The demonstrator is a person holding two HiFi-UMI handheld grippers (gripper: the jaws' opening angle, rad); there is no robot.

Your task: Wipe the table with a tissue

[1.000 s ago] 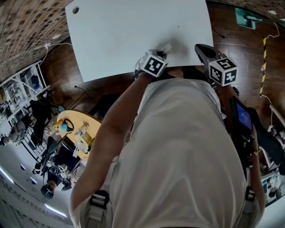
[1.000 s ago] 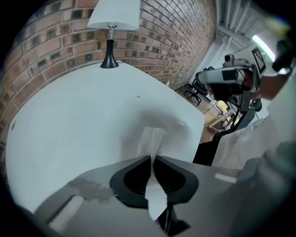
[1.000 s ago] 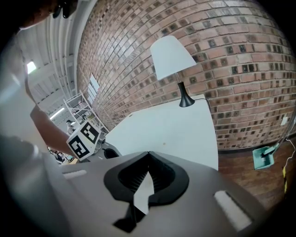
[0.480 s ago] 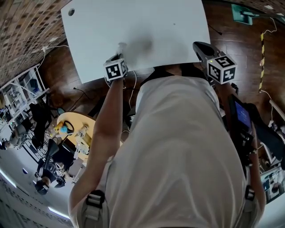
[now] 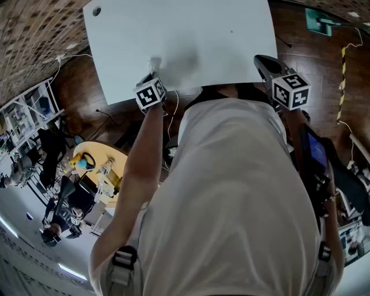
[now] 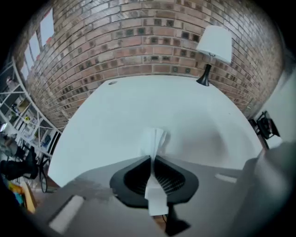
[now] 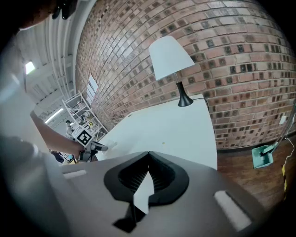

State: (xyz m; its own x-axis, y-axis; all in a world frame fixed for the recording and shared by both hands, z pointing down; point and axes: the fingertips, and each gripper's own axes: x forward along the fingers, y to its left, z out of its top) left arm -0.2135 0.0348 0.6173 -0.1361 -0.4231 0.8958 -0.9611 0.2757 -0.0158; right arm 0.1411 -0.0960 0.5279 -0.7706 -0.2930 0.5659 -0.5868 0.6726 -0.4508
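My left gripper [image 5: 153, 72] is shut on a white tissue [image 5: 155, 62], and its marker cube [image 5: 150, 92] hangs over the near left edge of the white table [image 5: 191, 29]. In the left gripper view the tissue [image 6: 154, 140] sticks out past the pinching jaws of the left gripper [image 6: 151, 157] and rests on the table [image 6: 115, 120]. My right gripper [image 5: 260, 59] hovers at the table's near right corner. Its jaws meet at the tips with nothing between them, as the right gripper view shows of the right gripper [image 7: 148, 152]. That view also shows the left gripper [image 7: 95, 147] far to the left.
A white-shaded lamp [image 6: 215, 44] stands at the table's far edge by the brick wall [image 6: 152, 41]. A small hole [image 5: 96, 11] marks the table's far left corner. Metal shelves [image 5: 29, 115], a round yellow table [image 5: 95, 165] and floor cables [image 5: 75, 58] lie left.
My left gripper has slid left along the table's near edge, from the middle toward the left, carrying the tissue and rolling as it went. The right gripper has stayed put.
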